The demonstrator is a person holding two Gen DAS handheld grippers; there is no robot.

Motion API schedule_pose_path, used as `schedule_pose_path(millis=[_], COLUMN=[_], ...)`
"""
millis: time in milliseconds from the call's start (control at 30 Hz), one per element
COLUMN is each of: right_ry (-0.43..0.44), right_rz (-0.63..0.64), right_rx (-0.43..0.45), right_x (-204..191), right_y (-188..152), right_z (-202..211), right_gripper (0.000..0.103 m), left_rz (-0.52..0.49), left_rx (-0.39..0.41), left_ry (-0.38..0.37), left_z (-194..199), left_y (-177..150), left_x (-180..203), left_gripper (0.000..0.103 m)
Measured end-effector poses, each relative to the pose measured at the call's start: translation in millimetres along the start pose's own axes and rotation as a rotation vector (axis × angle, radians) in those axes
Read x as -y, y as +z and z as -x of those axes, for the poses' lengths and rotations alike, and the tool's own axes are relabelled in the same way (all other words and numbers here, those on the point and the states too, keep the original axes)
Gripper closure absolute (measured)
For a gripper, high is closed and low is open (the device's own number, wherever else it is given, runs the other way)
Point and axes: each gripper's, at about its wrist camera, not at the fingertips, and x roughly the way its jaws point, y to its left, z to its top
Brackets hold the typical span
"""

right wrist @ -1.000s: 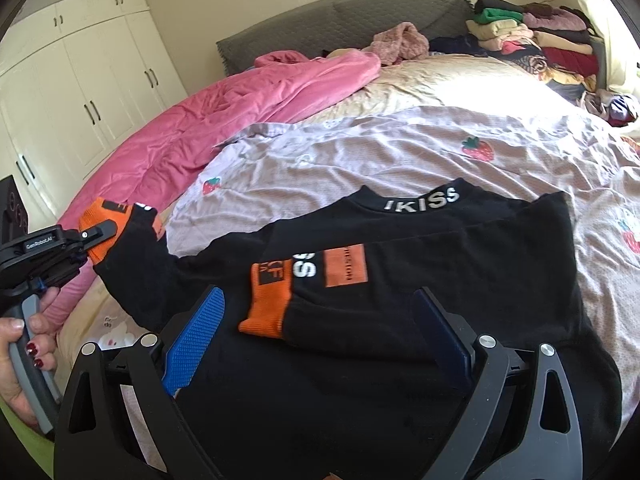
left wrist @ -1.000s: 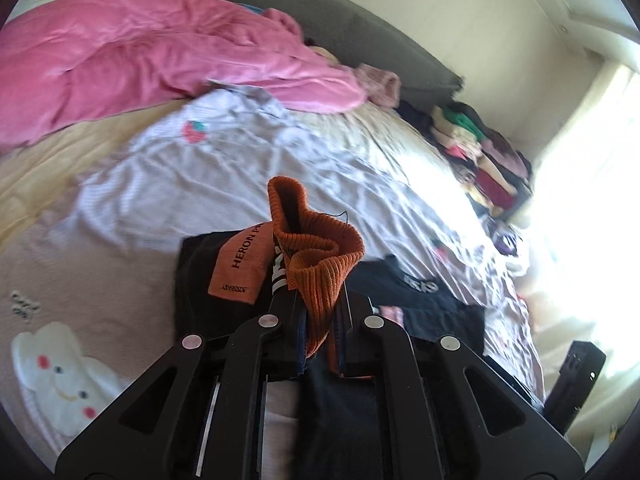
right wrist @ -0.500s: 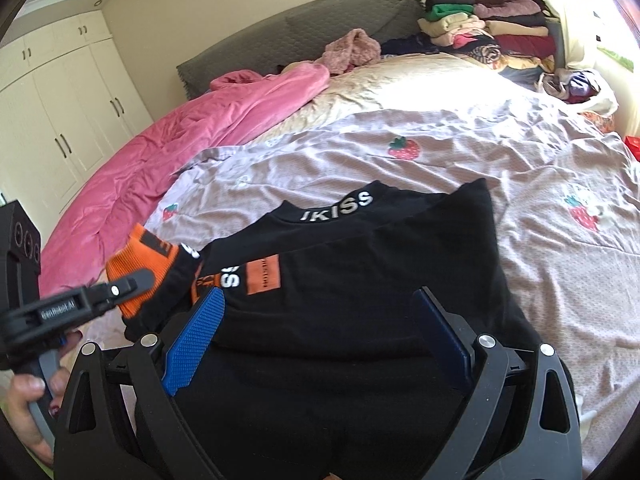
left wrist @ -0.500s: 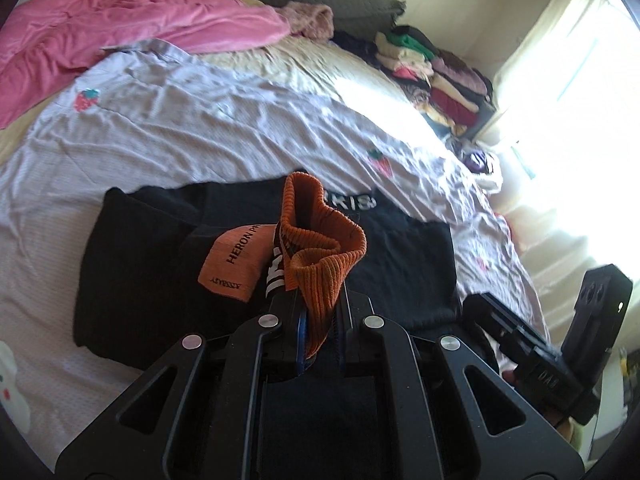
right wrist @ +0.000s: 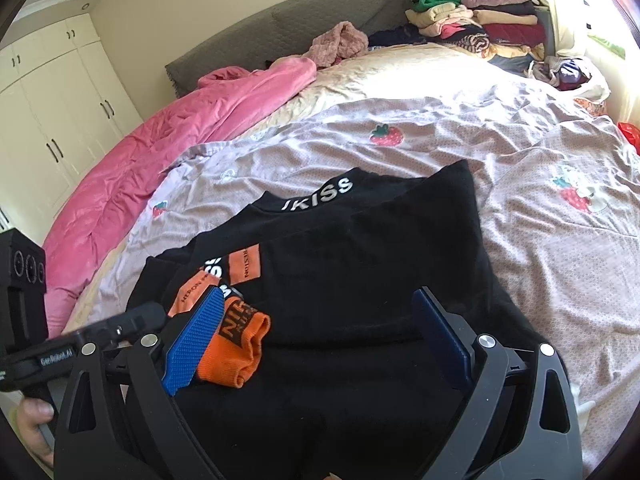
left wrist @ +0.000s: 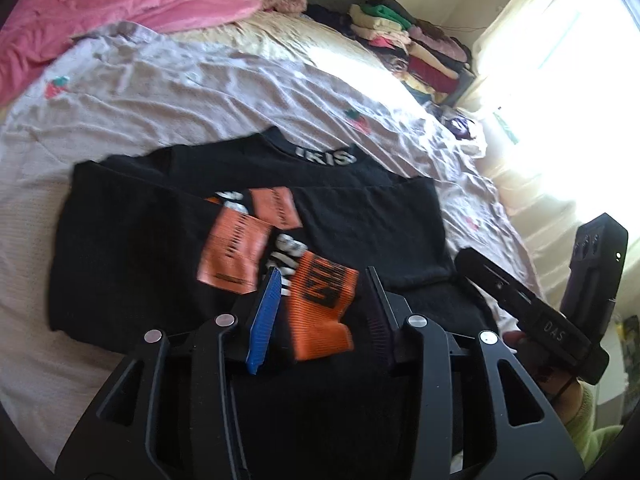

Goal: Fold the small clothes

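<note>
1. The black long-sleeved sweatshirt with the white lettered collar [left wrist: 248, 216] is lying flat on the pale lilac strawberry-print bedsheet [left wrist: 168, 92], collar pointing toward the grey padded headboard [right wrist: 288, 28].

2. Both sleeves are lying folded in across the chest, so the two orange patches are sitting near the middle, one partly overlapping the other.

3. The orange ribbed cuff with black lettering [left wrist: 322, 308] is resting on the black fabric right between the left gripper's [left wrist: 324, 300] fingers. The jaws are standing apart with gaps on both sides of the cuff, so it isn't pinching anything.

4. The right gripper [right wrist: 320, 320] is hovering over the lower part of the sweatshirt, jaws spread wide, nothing between them but the black cloth underneath. Its blue finger pad [right wrist: 196, 336] is showing just in front of that same orange cuff.

5. A crumpled pink quilt [right wrist: 160, 152] is bunched along the left side of the bed, and a stack of folded clothes [right wrist: 476, 16] is sitting in the far corner by the bright window.
</note>
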Motion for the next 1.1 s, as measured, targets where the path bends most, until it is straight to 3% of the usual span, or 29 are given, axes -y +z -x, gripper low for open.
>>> schedule_pose_path(millis=[167, 300, 467, 533, 767, 867, 933, 1100], right_ry=[0.047, 0.083, 0.110, 0.108, 0.093, 0.109, 0.131, 0.166], right_rz=[0.028, 0.058, 0.091, 0.097, 0.101, 0.120, 0.131, 0.166], right_rx=[-0.057, -0.111, -0.173, -0.191, -0.230, -0.230, -0.233, -0.193], right_x=[-18, -35, -50, -52, -55, -60, -64, -75], right_y=[-10, -17, -22, -23, -30, -32, -33, -30], right_z=[-17, -35, -59, -69, -92, -94, -96, -87], right_gripper=[0.010, 0.018, 0.027, 0.036, 0.053, 0.068, 0.090, 0.097], left_rz=[-0.011, 0.002, 0.024, 0.031, 0.050, 0.063, 0.070, 0.080], left_rx=[0.033, 0.033, 0.043, 0.045, 0.046, 0.051, 0.054, 0.064], left_ry=[0.147, 0.212, 0.234, 0.236, 0.241, 0.240, 0.239, 0.243], left_z=[12, 17, 26, 30, 33, 35, 37, 42], left_y=[1, -1, -3, -5, -10, -11, -11, -11], left_x=[-17, -33, -49, -52, -61, -65, -68, -71], left_gripper=[0.061, 0.053, 0.048, 0.047, 0.045, 0.044, 0.044, 0.044])
